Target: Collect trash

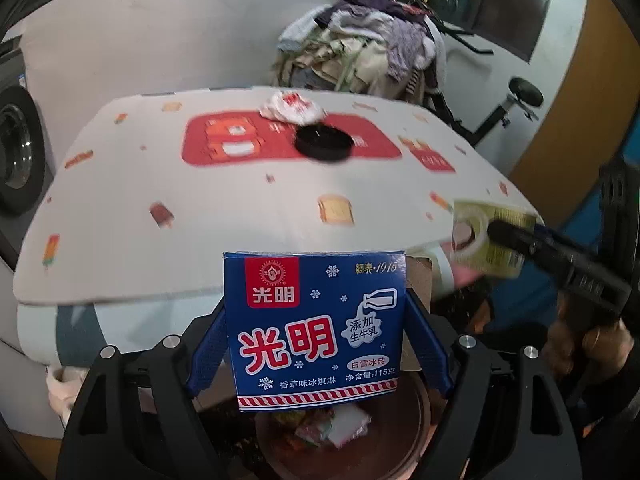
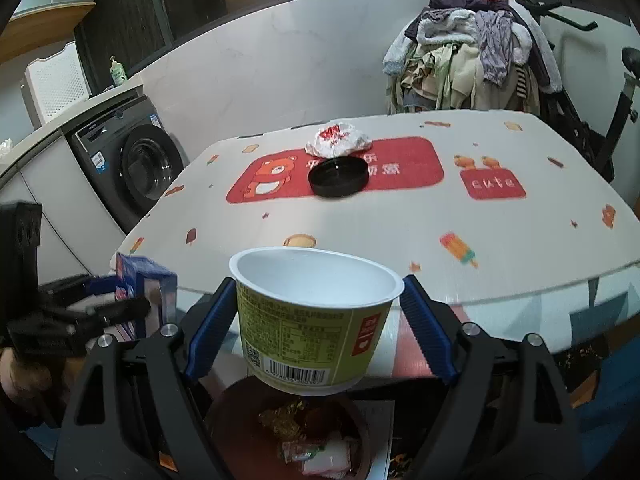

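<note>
Bin (image 2: 224, 416): dark round tub on the floor, nearest of all, right under both tools; wrappers already lie in its bottom.
Left gripper (image 1: 316, 320): blue fingers pressed on either side of the ice-cream carton (image 1: 314, 328), which hangs above the bin, off the table's near edge.
Carton, handling: thin card, likely empty and very light; the walls would cave under a hard pinch, so the flat side panels it is held by are the sensible place.
Right gripper (image 2: 316, 320): fingers clamped across the noodle cup (image 2: 316, 320), held mouth-up and tilted, also over the bin.
Cup, handling: stiff rolled rim, thin springy wall, a glossy label that may slide; it looks empty and light. Best held across the body below the rim, as here.
Table (image 2: 520, 248): white cloth printed with lollies and a red bear panel.
Black lid (image 2: 338, 178): flat on the red panel, toward the far edge.
Crumpled wrapper (image 2: 338, 140): just behind the lid, at the far edge; soft, pinch anywhere.
Judgement: both held pieces look ready to drop; two remain.
</note>
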`<act>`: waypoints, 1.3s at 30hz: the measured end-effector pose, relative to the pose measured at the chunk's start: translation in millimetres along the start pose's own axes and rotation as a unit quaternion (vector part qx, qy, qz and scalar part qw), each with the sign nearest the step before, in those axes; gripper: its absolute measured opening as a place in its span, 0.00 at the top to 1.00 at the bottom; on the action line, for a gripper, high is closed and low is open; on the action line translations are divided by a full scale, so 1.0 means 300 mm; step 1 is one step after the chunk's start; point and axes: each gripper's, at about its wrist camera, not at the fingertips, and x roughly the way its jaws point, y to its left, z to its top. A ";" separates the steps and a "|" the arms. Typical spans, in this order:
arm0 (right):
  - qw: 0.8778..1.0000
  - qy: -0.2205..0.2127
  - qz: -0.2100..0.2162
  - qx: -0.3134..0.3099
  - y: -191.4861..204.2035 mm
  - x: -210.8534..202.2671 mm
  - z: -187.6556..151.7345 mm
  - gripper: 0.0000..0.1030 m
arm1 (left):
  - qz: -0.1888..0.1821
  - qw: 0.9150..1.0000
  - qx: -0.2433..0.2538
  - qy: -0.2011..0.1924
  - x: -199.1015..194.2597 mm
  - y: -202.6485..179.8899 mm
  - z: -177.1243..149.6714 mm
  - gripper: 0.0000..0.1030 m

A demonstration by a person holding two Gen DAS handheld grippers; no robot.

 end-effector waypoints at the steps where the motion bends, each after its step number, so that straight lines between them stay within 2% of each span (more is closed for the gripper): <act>1: 1.000 0.000 0.002 0.000 -0.002 -0.013 -0.014 0.21 | -0.002 1.000 0.005 0.004 0.001 -0.012 -0.023 0.24; 10: 1.000 0.019 0.005 0.012 -0.025 -0.045 -0.118 0.21 | -0.015 0.997 0.052 0.049 0.056 -0.105 -0.166 0.23; 12: 1.000 0.026 0.005 0.013 -0.030 -0.033 -0.130 0.21 | -0.026 0.997 0.058 0.053 0.066 -0.113 -0.170 0.17; 13: 0.999 0.029 0.006 0.014 -0.031 -0.028 -0.134 0.21 | -0.027 0.997 0.058 0.051 0.068 -0.114 -0.170 0.10; 20: 0.999 0.047 0.007 -0.002 -0.009 0.012 -0.170 0.21 | -0.016 0.997 0.069 0.004 0.003 -0.103 -0.176 0.09; 27: 0.996 0.078 0.014 -0.041 0.049 0.070 -0.240 0.21 | 0.018 0.996 0.081 -0.041 -0.064 -0.048 -0.219 0.07; 35: 0.991 0.104 0.023 -0.077 0.093 0.108 -0.284 0.20 | 0.037 0.996 0.052 -0.063 -0.079 0.008 -0.237 0.06; 39: 0.987 0.129 0.017 -0.091 0.104 0.144 -0.317 0.20 | 0.046 0.997 0.037 -0.059 -0.067 0.026 -0.244 0.06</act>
